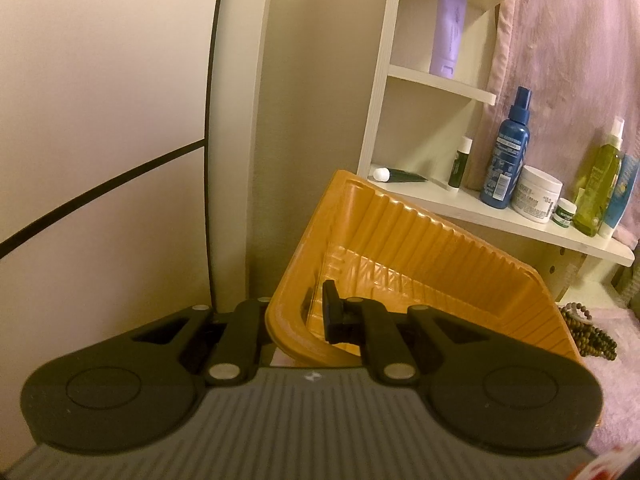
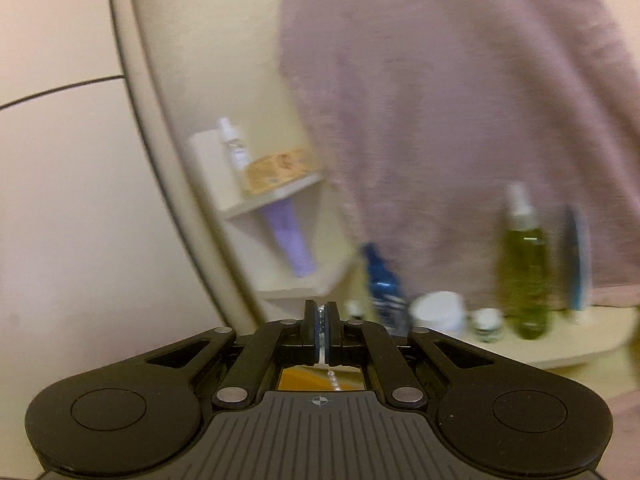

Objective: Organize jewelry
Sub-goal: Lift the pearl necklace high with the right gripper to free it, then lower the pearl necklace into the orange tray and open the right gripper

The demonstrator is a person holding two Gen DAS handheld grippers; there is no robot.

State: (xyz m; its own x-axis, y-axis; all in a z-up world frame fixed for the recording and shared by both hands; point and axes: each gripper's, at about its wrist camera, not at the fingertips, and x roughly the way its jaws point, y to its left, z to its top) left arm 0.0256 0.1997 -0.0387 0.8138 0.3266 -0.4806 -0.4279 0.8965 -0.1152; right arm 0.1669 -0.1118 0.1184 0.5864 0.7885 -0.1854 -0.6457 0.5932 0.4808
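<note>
Tray (image 1: 420,264), orange, tilted, rim pinched by left gripper (image 1: 296,312) fingers. Right gripper (image 2: 321,320) fingers pressed on a thin silvery chain (image 2: 331,376), dangling straight down over the tray below. Beaded bracelets (image 1: 588,328) lie just beside the tray's right edge on the pink cloth.

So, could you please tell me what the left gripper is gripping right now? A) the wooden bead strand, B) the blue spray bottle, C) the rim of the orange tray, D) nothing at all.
C: the left gripper has its fingers closed over the near rim of the tilted orange tray, while the bead strand lies apart on the pink cloth.
</note>
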